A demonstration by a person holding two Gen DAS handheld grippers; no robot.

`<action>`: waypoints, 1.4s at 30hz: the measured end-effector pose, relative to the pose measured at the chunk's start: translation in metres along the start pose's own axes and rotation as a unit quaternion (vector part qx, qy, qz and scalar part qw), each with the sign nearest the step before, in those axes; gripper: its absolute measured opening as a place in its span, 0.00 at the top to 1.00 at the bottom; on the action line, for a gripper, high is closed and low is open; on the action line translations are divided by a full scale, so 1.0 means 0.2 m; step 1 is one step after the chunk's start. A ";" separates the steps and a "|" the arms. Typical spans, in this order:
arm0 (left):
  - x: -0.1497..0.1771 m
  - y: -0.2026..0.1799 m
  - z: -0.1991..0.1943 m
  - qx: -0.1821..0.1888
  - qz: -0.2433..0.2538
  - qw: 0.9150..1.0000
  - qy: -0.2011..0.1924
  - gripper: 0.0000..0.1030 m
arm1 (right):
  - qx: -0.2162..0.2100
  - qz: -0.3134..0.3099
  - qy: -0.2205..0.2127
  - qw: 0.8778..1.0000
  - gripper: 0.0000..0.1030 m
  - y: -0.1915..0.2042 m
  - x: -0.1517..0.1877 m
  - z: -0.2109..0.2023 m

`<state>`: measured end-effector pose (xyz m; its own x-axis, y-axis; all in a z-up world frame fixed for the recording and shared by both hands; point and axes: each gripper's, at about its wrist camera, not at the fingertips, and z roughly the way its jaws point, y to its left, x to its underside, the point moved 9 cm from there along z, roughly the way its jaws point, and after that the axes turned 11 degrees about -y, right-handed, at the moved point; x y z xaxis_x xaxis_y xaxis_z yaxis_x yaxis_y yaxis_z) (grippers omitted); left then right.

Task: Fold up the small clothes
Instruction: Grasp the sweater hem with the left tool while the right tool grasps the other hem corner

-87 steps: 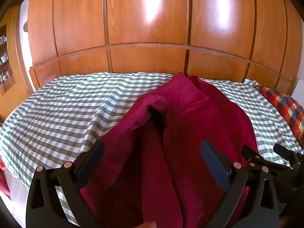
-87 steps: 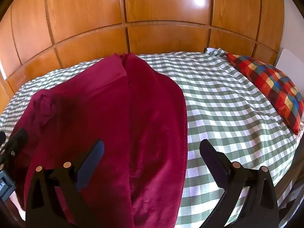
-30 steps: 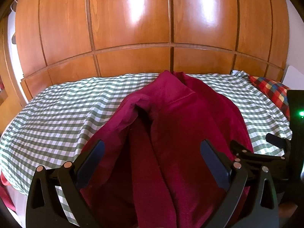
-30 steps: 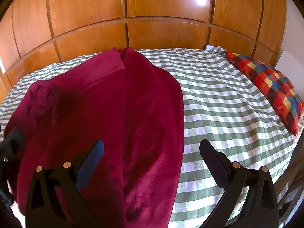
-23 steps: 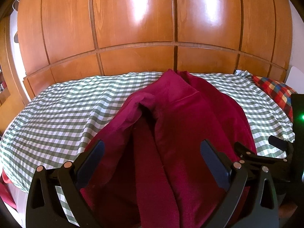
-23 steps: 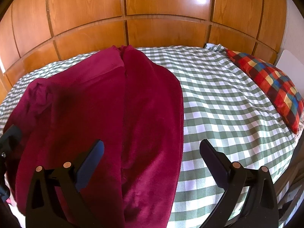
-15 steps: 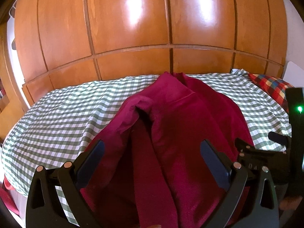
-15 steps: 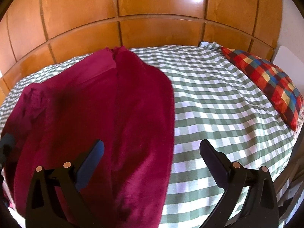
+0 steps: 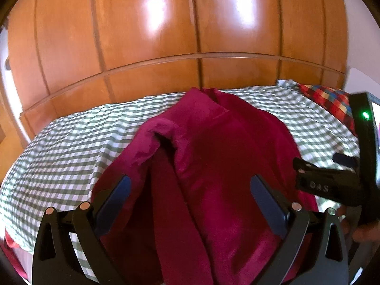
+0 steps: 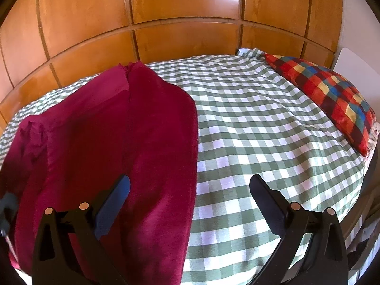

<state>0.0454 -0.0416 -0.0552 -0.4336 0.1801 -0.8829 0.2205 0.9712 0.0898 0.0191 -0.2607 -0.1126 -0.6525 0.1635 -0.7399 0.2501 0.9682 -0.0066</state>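
Observation:
A dark red fleece garment (image 9: pixel 213 156) lies lengthwise on the green-and-white checked bed (image 9: pixel 71 142), its left side rumpled into a raised fold. My left gripper (image 9: pixel 190 197) hovers open over the garment's near end, nothing between its fingers. In the right wrist view the same garment (image 10: pixel 114 137) fills the left half of the checked bed (image 10: pixel 261 128). My right gripper (image 10: pixel 188 197) stands open above the garment's right edge, holding nothing. The right gripper's body (image 9: pixel 332 180) shows at the right of the left wrist view.
A wooden panelled wall (image 10: pixel 185 23) runs behind the bed. A red, blue and yellow checked pillow (image 10: pixel 332 95) lies at the far right. The bed's near edge drops off just below both grippers. A person's hand (image 9: pixel 365 232) shows at the right edge.
Both views have shifted a little; the right gripper has swung to the right, so more of the checked sheet shows. The garment lies as before and both grippers stay open.

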 end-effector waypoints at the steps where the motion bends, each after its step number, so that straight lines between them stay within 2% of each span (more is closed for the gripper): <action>1: 0.00 -0.03 -0.01 0.017 0.005 1.000 0.000 0.03 | 0.003 0.001 -0.001 1.000 0.03 -0.01 -0.01 0.00; 5: 0.02 -0.20 -0.09 0.111 0.036 0.993 -0.001 0.05 | 0.019 0.016 -0.005 1.000 0.03 -0.11 -0.04 0.01; 7: 0.09 -0.31 -0.11 0.149 0.078 0.986 0.009 0.17 | 0.027 0.023 -0.006 0.999 0.03 -0.16 -0.05 0.01; 9: 0.18 -0.41 -0.11 0.180 0.105 0.977 0.039 0.27 | 0.035 0.028 -0.007 0.999 0.03 -0.20 -0.05 0.01; 13: 0.30 -0.52 -0.10 0.203 0.139 0.967 0.065 0.29 | 0.040 0.038 0.001 0.998 0.03 -0.25 -0.04 0.02; 16: 0.35 -0.55 -0.05 0.199 0.144 0.966 0.085 0.29 | 0.031 0.036 0.006 0.999 0.03 -0.24 -0.02 0.03; 17: 0.37 -0.55 -0.02 0.191 0.148 0.966 0.092 0.40 | 0.022 0.035 0.006 0.999 0.03 -0.24 -0.02 0.03; 18: 0.38 -0.56 -0.01 0.188 0.149 0.966 0.094 0.55 | 0.017 0.035 0.007 0.999 0.03 -0.23 -0.02 0.02; 19: 0.38 -0.54 -0.01 0.186 0.146 0.967 0.093 0.61 | 0.007 0.035 0.007 0.999 0.03 -0.22 -0.02 0.02; 20: 0.37 -0.52 -0.02 0.191 0.136 0.968 0.088 0.80 | -0.005 0.035 0.008 0.999 0.04 -0.21 -0.02 0.02; 21: 0.34 -0.49 -0.03 0.202 0.118 0.968 0.087 0.92 | -0.020 0.036 0.012 0.999 0.07 -0.19 -0.01 0.03; 23: 0.29 -0.40 -0.05 0.215 0.073 0.971 0.080 0.94 | -0.042 0.036 0.018 0.998 0.12 -0.16 -0.01 0.03; 24: 0.24 -0.32 -0.05 0.212 0.044 0.974 0.072 0.95 | -0.052 0.033 0.022 0.998 0.19 -0.13 0.00 0.03; 26: 0.17 -0.19 -0.02 0.196 0.004 0.979 0.060 0.95 | -0.072 0.021 0.031 0.997 0.26 -0.07 0.01 0.04; 28: 0.07 0.04 0.00 0.160 -0.049 0.985 0.040 0.95 | -0.098 0.007 0.042 0.994 0.37 0.01 0.04 0.05; 29: 0.02 0.19 0.02 0.133 -0.080 0.988 0.028 0.95 | -0.109 0.004 0.047 0.993 0.39 0.04 0.05 0.05; 32: -0.07 0.56 0.04 0.059 -0.131 0.990 0.002 0.95 | -0.145 -0.020 0.062 0.987 0.40 0.17 0.09 0.05; 33: -0.11 0.73 0.05 0.025 -0.151 0.988 -0.008 0.95 | -0.155 -0.035 0.065 0.985 0.40 0.22 0.10 0.05; 35: -0.15 0.97 0.05 -0.020 -0.176 0.984 -0.021 0.96 | -0.157 -0.077 0.067 0.982 0.45 0.30 0.14 0.05; 36: -0.18 1.14 0.06 -0.065 -0.178 0.981 -0.030 0.96 | -0.145 -0.102 0.067 0.982 0.49 0.33 0.16 0.07; 37: -0.20 1.25 0.07 -0.096 -0.175 0.979 -0.031 0.96 | -0.138 -0.113 0.067 0.982 0.58 0.34 0.18 0.07; 38: -0.22 1.34 0.09 -0.119 -0.175 0.977 -0.031 0.96 | -0.135 -0.120 0.066 0.981 0.61 0.34 0.18 0.07; 40: -0.24 1.56 0.14 -0.166 -0.179 0.969 -0.024 0.96 | -0.132 -0.128 0.065 0.981 0.81 0.34 0.17 0.07; 42: -0.25 1.75 0.19 -0.209 -0.176 0.962 -0.013 0.96 | -0.136 -0.130 0.072 0.980 0.89 0.32 0.15 0.06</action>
<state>0.1763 0.2830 0.0027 -0.3942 -0.1704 -0.9031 -0.3091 0.9500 -0.0444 0.0252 -0.1959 -0.1431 -0.7675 -0.0885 -0.6350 -0.1243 0.9922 0.0119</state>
